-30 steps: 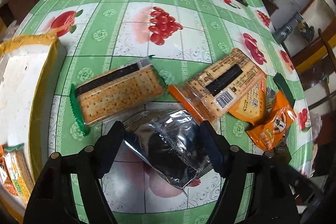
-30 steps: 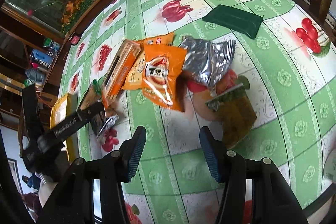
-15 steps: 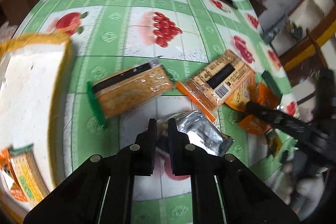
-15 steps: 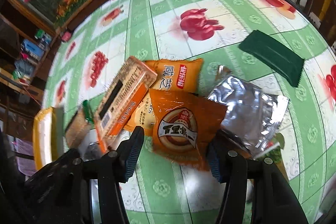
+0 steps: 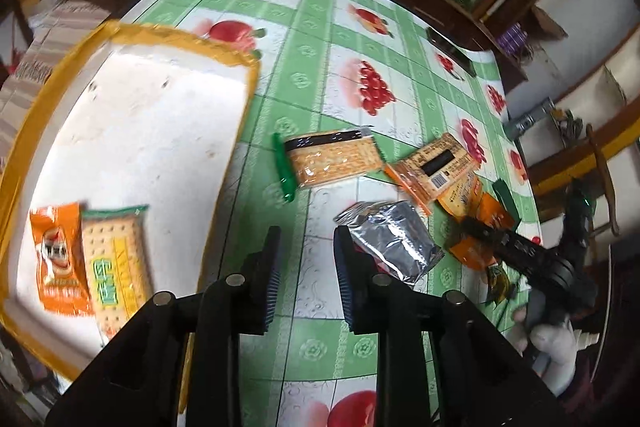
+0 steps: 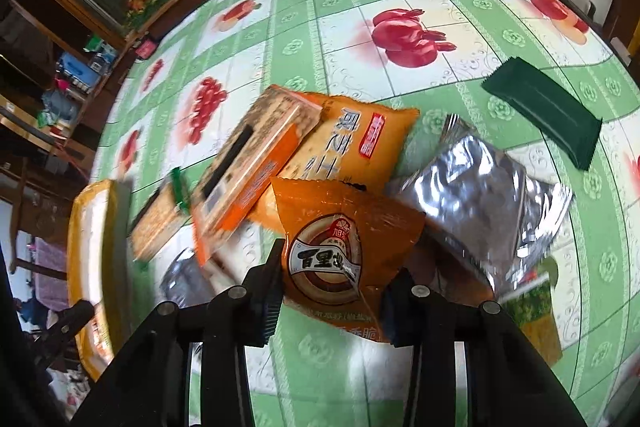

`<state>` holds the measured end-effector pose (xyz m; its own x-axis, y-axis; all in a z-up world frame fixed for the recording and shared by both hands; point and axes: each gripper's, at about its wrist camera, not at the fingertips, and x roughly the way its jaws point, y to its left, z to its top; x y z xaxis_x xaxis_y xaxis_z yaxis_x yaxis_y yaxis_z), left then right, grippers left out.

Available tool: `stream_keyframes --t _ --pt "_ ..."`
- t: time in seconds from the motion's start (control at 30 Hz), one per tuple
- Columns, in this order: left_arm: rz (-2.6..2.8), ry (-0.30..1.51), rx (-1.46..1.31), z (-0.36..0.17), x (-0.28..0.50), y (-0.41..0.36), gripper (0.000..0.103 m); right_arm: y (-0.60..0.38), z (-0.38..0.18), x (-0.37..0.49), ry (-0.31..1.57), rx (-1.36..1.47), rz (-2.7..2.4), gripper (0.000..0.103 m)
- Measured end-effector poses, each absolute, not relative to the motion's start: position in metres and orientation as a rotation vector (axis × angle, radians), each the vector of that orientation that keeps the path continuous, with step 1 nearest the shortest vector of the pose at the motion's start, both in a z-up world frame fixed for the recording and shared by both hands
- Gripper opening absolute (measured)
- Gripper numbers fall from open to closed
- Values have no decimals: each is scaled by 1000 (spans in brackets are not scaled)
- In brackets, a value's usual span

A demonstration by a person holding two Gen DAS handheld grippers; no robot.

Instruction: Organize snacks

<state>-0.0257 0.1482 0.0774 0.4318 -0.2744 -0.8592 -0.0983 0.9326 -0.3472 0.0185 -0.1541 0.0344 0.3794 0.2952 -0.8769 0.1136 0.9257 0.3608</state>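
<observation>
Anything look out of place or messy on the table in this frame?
Yes. The loose snacks lie in an overlapping heap: the orange packet rests on the yellow packet and the silver pouch, and the cracker box leans askew over them. Only two packets sit in the tray. Nothing looks torn or spilled.

I see a yellow-rimmed white tray (image 5: 132,131) holding an orange snack packet (image 5: 58,259) and a cracker pack (image 5: 116,263) side by side. On the tablecloth lie a green-ended cracker pack (image 5: 332,161), an orange-ended cracker pack (image 5: 434,167), a silver foil pouch (image 5: 394,241), and overlapping orange packets (image 6: 344,251).
</observation>
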Motion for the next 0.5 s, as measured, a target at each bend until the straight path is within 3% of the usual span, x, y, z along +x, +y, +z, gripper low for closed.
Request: stream_keyframes --t 0.1,0.17,0.5 --pt "-114 1128 -396 73 -29 144 23 -154 45 5 1166 405 164 41" --pt "-123 1139 -385 67 -28 133 30 -154 51 -8 1154 405 198 41" --pt "-165 1158 -176 50 6 55 30 -169 58 -58 1179 401 256 41"
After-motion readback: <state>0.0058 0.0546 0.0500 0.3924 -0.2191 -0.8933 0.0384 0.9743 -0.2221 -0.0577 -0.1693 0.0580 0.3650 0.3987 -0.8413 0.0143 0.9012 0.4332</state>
